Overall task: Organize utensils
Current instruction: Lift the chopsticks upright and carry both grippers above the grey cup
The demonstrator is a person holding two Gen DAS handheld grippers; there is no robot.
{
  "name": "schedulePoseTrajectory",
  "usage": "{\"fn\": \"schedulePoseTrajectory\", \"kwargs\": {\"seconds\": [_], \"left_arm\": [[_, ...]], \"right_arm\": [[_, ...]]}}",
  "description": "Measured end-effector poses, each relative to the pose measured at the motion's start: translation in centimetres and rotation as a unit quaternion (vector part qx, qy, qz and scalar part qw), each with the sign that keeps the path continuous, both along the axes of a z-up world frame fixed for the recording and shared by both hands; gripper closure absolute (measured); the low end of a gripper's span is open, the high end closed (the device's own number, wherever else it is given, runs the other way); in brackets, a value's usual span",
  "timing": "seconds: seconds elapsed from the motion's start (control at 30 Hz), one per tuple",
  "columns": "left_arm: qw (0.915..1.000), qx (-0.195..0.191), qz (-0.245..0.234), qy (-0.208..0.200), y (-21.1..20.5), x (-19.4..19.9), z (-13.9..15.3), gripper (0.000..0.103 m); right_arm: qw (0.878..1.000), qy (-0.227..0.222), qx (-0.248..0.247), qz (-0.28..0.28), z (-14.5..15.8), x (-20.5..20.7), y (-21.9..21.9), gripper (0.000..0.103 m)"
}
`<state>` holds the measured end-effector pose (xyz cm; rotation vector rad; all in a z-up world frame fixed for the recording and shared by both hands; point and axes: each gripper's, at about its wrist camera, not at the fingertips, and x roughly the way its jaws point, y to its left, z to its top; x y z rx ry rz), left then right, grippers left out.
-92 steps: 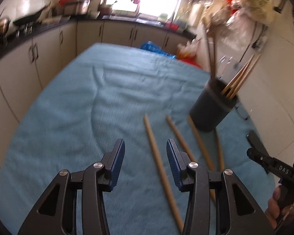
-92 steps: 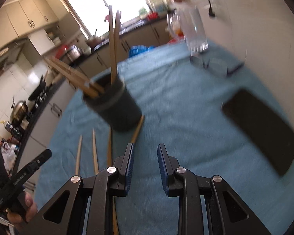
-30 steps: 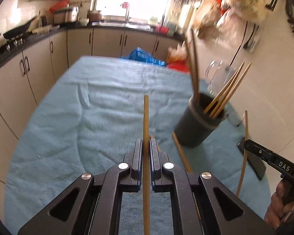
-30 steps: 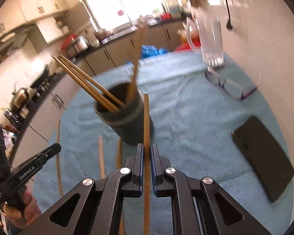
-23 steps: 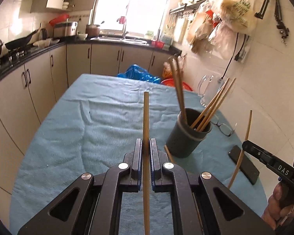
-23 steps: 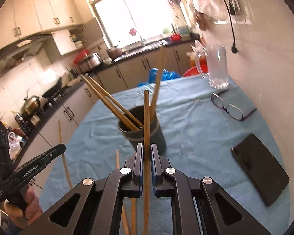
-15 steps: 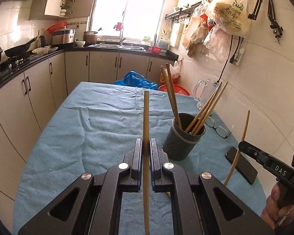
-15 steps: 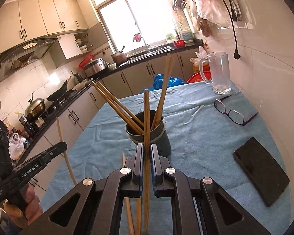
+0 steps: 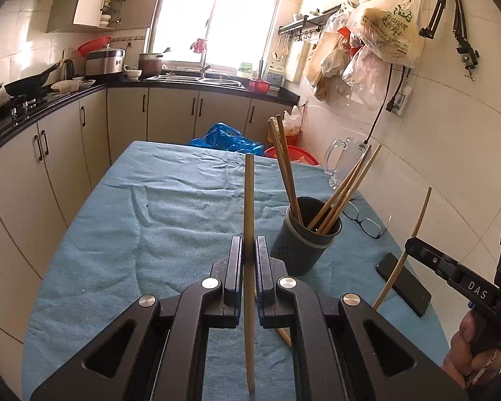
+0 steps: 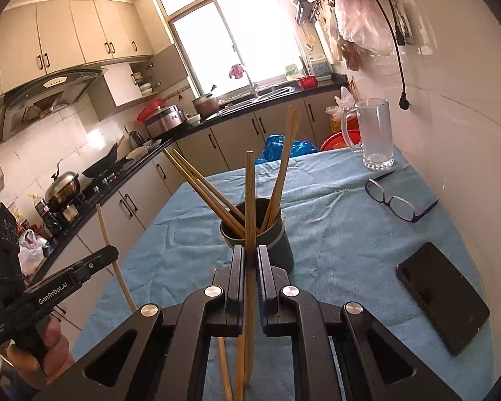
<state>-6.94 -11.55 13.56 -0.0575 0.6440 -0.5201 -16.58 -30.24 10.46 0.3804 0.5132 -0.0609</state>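
Left tool [image 9: 249,260] is pinching a long tan wooden chopstick [image 9: 248,200], carrying it tip-up above the blue-towel-covered bench [image 9: 123,234]. Right tool [image 10: 249,264] is likewise clamping a second tan wooden chopstick [image 10: 249,200] upright, just in front of the dark grey cylindrical utensil holder [image 10: 277,244], which is already holding several chopsticks. More loose chopsticks [image 10: 222,361] are lying on the towel under the right tool. Step in hand: transport to the holder. Next move likely needs each stick tipped over the rim, lowered inside, then released.
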Motion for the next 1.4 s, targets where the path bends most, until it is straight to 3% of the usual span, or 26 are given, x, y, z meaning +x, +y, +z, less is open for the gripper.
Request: {"fn": "schedulePoseTrajectory", "kwargs": {"seconds": [0.7, 1.4], "left_arm": [[1.0000, 0.001, -0.005, -0.002, -0.5, -0.2, 0.6, 0.097], [0.9992, -0.019, -0.022, -0.026, -1.2, 0.4, 4.0, 0.097]], "right_arm": [[1.000, -0.003, 0.005, -0.003, 0.2, -0.2, -0.5, 0.096], [0.999, -0.041, 0.018, -0.024, 2.8, -0.4, -1.3, 0.096]]}}
